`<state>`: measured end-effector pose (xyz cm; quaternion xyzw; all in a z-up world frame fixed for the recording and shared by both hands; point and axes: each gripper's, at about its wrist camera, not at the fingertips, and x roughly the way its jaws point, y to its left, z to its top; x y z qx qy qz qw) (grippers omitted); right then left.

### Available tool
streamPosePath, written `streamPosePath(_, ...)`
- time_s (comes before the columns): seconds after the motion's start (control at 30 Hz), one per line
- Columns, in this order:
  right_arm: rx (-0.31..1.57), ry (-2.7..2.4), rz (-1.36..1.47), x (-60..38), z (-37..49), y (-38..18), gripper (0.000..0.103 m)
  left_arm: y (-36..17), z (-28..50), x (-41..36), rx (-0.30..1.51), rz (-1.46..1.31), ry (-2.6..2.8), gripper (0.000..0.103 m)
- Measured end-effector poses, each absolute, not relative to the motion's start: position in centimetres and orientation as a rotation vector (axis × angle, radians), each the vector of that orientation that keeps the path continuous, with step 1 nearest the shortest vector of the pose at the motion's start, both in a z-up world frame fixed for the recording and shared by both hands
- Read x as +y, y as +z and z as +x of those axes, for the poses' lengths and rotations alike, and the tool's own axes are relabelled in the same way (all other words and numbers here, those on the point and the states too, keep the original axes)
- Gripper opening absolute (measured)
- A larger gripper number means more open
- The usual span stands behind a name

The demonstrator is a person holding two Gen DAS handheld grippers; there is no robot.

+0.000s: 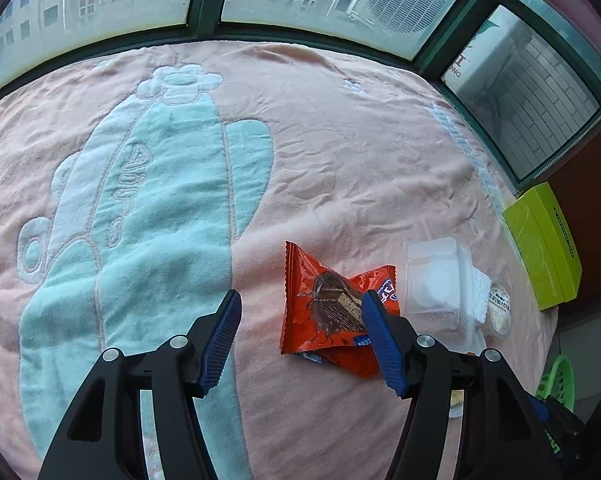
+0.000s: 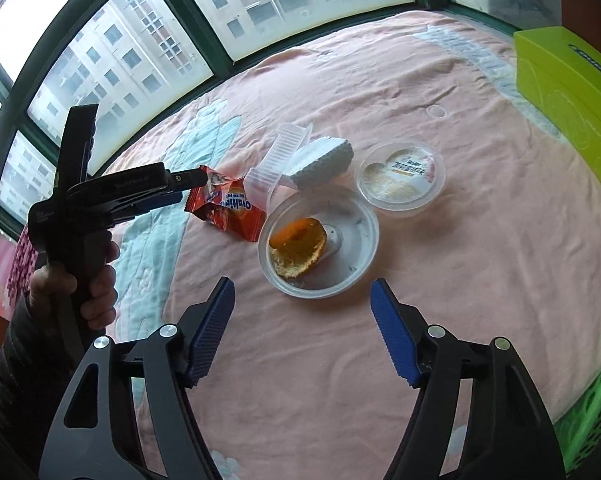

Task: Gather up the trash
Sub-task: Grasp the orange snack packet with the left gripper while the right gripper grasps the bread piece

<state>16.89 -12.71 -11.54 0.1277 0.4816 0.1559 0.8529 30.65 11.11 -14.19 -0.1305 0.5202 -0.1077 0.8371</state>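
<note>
An orange snack wrapper lies crumpled on the pink blanket. My left gripper hovers over it, open, its right finger in front of the wrapper and the pads not pressing on it. My right gripper is open just short of a clear round bowl that holds a half-eaten piece of cake. Behind the bowl are a lidded round cup and a clear plastic box leaning against a white foam block.
A yellow-green box stands at the blanket's right edge. A green basket sits lower right, beside the bed. Windows ring the far side. A hand grips the left gripper's handle.
</note>
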Motion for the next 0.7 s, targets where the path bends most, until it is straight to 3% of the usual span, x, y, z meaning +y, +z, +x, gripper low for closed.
streamPosePath(0.17, 1.043, 0.337, 0.341, -12.3, 18.5, -12.4, 0.059, -14.9, 31.2, 11.4, 1.11, -0.312, -0.26, 0.058)
streamPosePath(0.6, 1.105, 0.3, 0.524, -12.9, 21.6, -14.2, 0.052, -15.0, 31.3, 11.9, 1.118, -0.354, -0.298, 0.056)
streamPosePath(0.7, 1.116, 0.282, 0.523, -12.7, 21.8, -14.7, 0.044, -14.9, 31.2, 12.0, 1.119, -0.367, -0.304, 0.056)
